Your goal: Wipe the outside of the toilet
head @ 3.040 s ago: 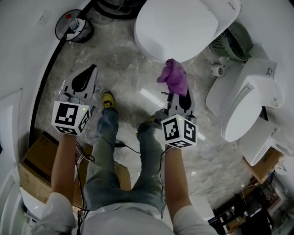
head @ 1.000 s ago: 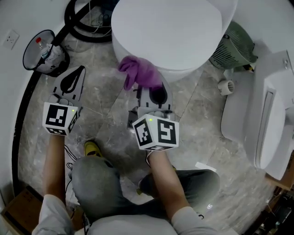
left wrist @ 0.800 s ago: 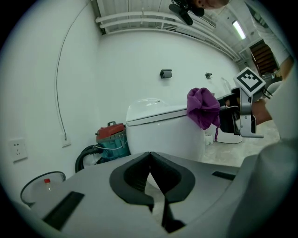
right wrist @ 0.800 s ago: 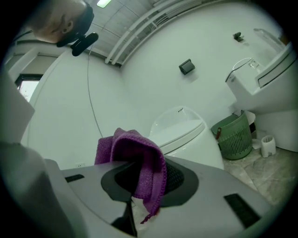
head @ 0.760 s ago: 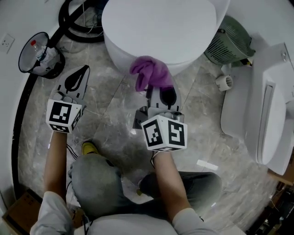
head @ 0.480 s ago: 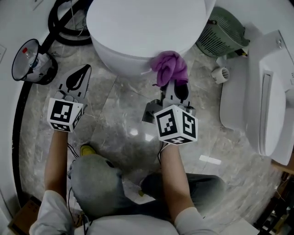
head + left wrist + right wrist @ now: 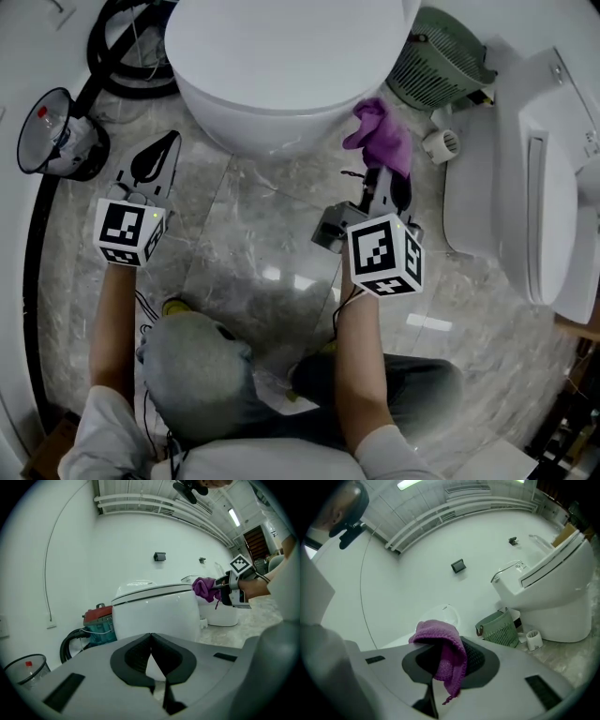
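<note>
Cloth (image 7: 380,136), purple and bunched, has travelled round the front of the toilet (image 7: 281,56) since a second ago. It was at the bowl's left front then, and now it sits at the right flank, near the green basket (image 7: 438,61). The right gripper (image 7: 382,176) stays clenched on it; that gripper's own view shows the cloth draped over the jaws and hanging down between them. The left gripper (image 7: 170,140) hangs over the marble floor (image 7: 272,234) left of the bowl, closed on nothing, tips meeting. Its view catches what the head view misses: a red vacuum cleaner (image 7: 97,617) behind the toilet, and the cloth level with the lid's edge. Whether cloth touches porcelain I can't tell.
</note>
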Available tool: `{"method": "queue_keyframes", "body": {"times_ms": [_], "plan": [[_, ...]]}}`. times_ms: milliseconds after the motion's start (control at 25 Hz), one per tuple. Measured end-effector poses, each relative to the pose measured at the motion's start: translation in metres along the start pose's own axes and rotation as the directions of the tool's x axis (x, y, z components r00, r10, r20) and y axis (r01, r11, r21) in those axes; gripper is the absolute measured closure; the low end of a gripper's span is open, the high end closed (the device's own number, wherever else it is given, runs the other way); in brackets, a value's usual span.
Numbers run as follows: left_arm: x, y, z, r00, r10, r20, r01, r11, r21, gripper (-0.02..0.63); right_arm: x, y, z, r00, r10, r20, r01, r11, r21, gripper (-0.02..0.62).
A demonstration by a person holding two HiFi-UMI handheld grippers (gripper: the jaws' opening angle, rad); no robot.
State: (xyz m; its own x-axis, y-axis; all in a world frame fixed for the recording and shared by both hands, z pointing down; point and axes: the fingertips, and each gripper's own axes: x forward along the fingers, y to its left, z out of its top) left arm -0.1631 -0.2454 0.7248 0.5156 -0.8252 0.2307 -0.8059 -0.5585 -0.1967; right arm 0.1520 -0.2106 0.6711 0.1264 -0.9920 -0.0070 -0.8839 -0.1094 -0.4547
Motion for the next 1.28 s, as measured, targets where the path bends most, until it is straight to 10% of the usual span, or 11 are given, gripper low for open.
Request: {"method": "queue_keyframes", "body": {"times_ms": [280, 800, 1280], "plan": [[-0.013, 0.013, -0.002, 1.0, 0.022, 0.004, -0.022, 1.0, 0.006, 0.589, -0.042, 0.106, -0.026, 0.967, 0.255, -0.01, -0.255, 0.967, -0.021, 0.503], [-0.039, 0.048, -0.037, 0.996, 0.075, -0.044, -0.075, 0.997, -0.002, 0.589, -0.062, 0.233, -0.154, 0.759, 0.583, -0.29, -0.605, 0.796, 0.014, 0.503], [-0.036, 0.045, -0.053, 0.996, 0.067, -0.065, -0.068, 0.998, -0.014, 0.589, -0.013, 0.192, -0.166, 0.826, 0.471, -0.309, -0.503, 0.864, -0.028, 0.503]]}}
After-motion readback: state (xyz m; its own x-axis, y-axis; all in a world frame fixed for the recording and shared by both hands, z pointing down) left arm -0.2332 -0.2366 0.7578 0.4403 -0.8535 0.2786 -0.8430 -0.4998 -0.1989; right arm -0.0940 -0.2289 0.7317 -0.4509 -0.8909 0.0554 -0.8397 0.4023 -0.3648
